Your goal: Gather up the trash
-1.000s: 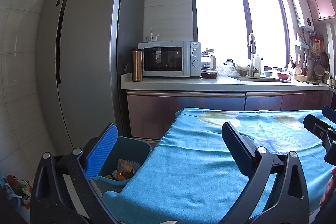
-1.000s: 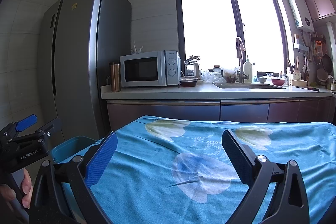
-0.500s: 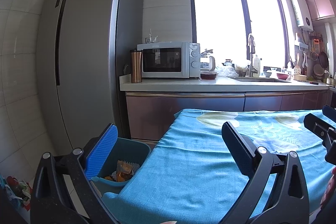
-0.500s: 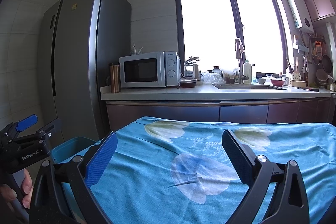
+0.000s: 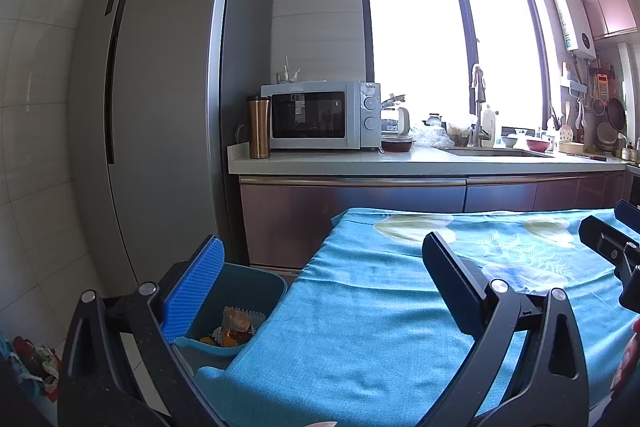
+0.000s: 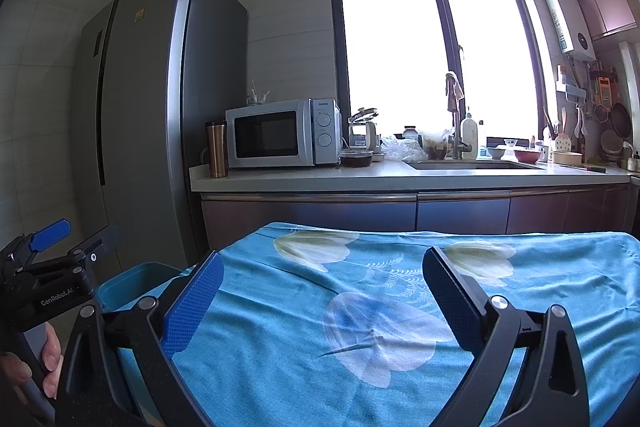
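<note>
Nothing much changed: you kept both the left gripper and right gripper wide and empty beside the bin, its wrappers inside; collecting looked finished.

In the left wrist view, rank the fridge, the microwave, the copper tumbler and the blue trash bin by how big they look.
1. fridge
2. microwave
3. blue trash bin, partly hidden and nearer the camera, so its rank against the microwave is unsure
4. copper tumbler
</note>
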`<state>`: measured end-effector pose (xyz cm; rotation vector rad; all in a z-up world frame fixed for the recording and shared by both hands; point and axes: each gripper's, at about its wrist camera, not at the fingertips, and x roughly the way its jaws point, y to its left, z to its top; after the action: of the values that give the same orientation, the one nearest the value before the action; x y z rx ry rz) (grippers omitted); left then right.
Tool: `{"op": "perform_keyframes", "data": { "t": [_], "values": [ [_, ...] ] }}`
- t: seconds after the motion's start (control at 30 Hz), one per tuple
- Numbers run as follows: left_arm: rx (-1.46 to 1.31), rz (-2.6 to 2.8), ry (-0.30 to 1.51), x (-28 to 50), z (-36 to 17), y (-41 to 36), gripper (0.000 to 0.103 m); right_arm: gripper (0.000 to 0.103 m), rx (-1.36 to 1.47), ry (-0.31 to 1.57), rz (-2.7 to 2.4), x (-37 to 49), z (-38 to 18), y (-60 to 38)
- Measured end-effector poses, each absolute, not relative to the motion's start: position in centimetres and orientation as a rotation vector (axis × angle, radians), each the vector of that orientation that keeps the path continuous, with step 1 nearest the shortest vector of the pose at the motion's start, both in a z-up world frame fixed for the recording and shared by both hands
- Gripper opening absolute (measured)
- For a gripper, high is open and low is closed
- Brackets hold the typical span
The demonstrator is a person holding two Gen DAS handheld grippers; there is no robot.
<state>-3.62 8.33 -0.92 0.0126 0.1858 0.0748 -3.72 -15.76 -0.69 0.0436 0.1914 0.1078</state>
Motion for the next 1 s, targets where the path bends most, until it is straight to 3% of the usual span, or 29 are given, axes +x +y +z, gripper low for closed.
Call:
{"op": "perform_keyframes", "data": {
  "t": [1.0],
  "values": [
    [0.011,0.076,0.192,-3.52,-1.03,8.19,0.097,0.096,0.043,0.193,0.109,-3.62,-0.80,-15.65]
  ]
}}
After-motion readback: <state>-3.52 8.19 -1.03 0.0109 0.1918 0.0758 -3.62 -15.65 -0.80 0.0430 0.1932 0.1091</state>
